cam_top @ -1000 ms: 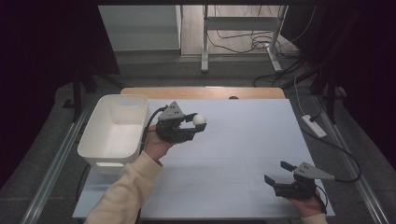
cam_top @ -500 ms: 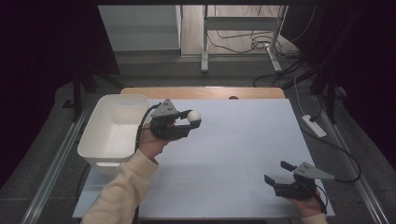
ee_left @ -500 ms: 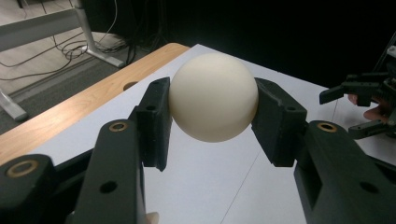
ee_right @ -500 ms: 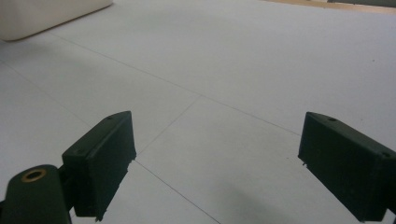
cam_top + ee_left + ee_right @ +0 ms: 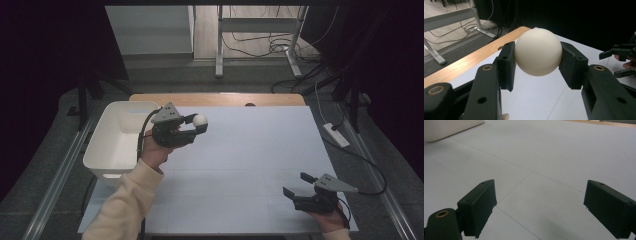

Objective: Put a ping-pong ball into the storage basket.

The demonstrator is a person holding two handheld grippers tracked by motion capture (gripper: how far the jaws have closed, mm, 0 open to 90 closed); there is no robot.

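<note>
Ball [image 5: 538, 51] sits clamped between the two black jaws of the left gripper [image 5: 196, 127]; in the left gripper view I see each jaw pressed against one side of it, the ball off-white, smooth and round. From the high view I place the left gripper above the left part of the table [image 5: 260, 150], just beside the white bin [image 5: 111, 145], with the ball [image 5: 200, 120] at the gripper's far tip, on the side away from the bin. I cannot tell from these views how far the ball is above the table surface. A hand [image 5: 154, 154] in a cream sleeve [image 5: 122, 207] holds this gripper from below, and its black cable curves down along the bin's near side.

I note the right gripper [image 5: 295, 187] at the near right corner of the table, well apart from the left one, its jaws spread wide with nothing between them. In the right gripper view I see the two jaws standing apart over the pale table sheet, which is crossed by thin seam lines, and a corner of the bin [image 5: 449, 128] at upper left. The right gripper [image 5: 610, 62] also appears small at the far right edge of the left gripper view.

A wooden strip [image 5: 215, 99] edges the far side of the table. Beyond it I see grey floor, cables and a metal frame leg.
</note>
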